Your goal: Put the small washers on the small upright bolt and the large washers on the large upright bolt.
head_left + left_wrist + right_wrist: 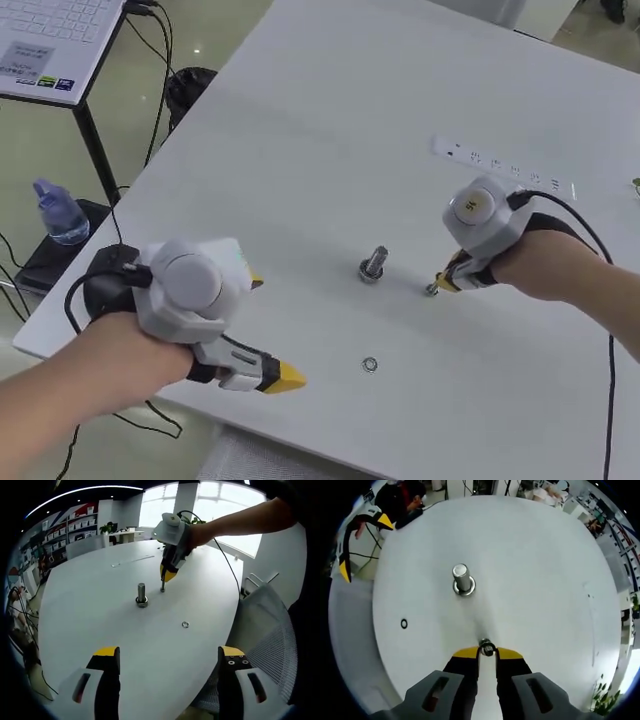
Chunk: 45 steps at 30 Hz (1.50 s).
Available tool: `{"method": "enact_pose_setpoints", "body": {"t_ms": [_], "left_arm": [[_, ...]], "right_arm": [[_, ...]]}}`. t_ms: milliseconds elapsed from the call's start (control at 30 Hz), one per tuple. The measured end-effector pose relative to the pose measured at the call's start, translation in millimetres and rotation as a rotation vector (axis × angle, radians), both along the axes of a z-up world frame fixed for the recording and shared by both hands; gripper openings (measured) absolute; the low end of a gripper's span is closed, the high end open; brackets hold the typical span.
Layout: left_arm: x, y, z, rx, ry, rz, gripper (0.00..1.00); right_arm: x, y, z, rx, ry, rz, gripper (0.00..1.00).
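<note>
The large upright bolt (373, 264) (142, 594) (463, 578) stands mid-table with a ring at its base. Just right of it is the thin small upright bolt (432, 290) (162, 586). My right gripper (445, 283) (169, 573) (486, 650) sits at that bolt's top, its yellow tips pinched on a small washer (487, 647) over the bolt. A loose washer (370, 364) (185, 624) (404, 624) lies flat nearer the front edge. My left gripper (270, 330) (169, 655) (362, 542) hovers at the front left, jaws wide apart and empty.
A white power strip (500, 165) lies at the table's far right. Off the left edge stand a laptop (50, 40) on a stand, a blue bottle (58, 212) and cables. A mesh chair (265, 625) is at the near edge.
</note>
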<state>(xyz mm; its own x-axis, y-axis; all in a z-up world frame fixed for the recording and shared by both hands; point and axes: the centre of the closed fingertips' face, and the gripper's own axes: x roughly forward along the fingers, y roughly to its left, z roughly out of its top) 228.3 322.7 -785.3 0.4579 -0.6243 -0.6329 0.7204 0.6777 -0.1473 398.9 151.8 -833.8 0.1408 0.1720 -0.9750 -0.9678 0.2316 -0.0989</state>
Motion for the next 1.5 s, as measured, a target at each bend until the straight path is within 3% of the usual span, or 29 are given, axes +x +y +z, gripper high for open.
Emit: {"method": "enact_pose_setpoints", "body": {"t_ms": [767, 1500], "left_arm": [[0.2, 1.9, -1.7, -0.002, 0.011, 0.014, 0.79], [-3.4, 2.5, -5.8, 0.011, 0.024, 0.015, 0.76]], "right_arm": [[-7.8, 4.3, -21.2, -0.029, 0.014, 0.026, 0.13], [-9.0, 3.4, -24.0, -0.033, 0.035, 0.018, 0.13]]}}
